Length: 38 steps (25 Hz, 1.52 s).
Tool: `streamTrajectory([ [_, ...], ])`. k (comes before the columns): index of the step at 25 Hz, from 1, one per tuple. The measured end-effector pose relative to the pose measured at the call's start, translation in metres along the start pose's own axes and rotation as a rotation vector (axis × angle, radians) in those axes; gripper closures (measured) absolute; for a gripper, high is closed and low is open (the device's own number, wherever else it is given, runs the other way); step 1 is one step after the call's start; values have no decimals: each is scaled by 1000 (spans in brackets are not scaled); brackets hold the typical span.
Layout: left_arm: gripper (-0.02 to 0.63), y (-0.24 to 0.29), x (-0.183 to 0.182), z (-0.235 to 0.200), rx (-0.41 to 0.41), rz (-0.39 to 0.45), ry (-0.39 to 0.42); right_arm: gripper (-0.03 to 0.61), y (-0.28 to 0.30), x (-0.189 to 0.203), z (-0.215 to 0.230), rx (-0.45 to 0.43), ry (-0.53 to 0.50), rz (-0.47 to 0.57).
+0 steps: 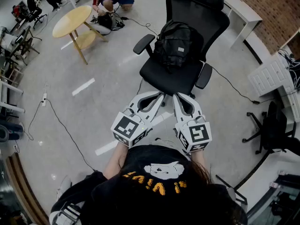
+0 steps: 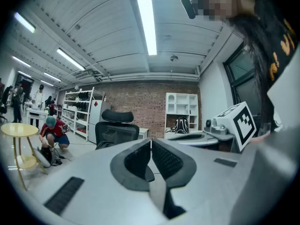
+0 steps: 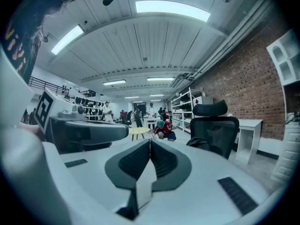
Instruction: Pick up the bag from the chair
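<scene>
Plainly, the bag was a black fabric backpack sitting upright on the seat of the black office chair, its back leaning against the chair's mesh backrest, between the two armrests. It lay at the far side of the scene from the person, well apart from both tools.

The left gripper had its jaws pressed together with nothing between them, and the right gripper was likewise closed and empty. The two were held side by side close to the person's body, pointing toward the chair.

As a judgement, the bag looked soft and likely to sag or fold when lifted, not rigid. Its rounded front suggested something inside, so it may have carried some weight. The woven cloth should not have been slippery, but a pinch on a flat panel would probably have gathered only loose fabric. The better hold seemed to be at its top edge, where a carry loop or the strap roots usually sit, though no loop could be made out clearly. The jaws would have needed opening first.
</scene>
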<state>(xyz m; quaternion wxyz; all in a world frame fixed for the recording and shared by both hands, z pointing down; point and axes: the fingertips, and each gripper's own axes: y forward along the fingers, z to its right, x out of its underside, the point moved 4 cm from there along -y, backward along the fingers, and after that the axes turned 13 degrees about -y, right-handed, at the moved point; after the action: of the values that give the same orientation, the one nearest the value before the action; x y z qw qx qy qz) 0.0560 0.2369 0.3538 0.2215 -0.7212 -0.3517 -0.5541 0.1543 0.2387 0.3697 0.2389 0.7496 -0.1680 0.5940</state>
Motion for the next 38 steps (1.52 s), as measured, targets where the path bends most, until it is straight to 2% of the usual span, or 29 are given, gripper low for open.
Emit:
streamTrajectory([
  [15,600,-4,7,4,-62,-44,23,572,-6,12,1,-26,50,39],
  [25,601,16,-2,-18,-53,-52,39,572,21,10,23,-9,69,55],
  [31,600,26,-3,-51,-33,-72,23,572,54,15,30,19,94,33],
  [38,601,39,-15,-130,9,-91,-10,572,126,15,33,69,121,-20],
])
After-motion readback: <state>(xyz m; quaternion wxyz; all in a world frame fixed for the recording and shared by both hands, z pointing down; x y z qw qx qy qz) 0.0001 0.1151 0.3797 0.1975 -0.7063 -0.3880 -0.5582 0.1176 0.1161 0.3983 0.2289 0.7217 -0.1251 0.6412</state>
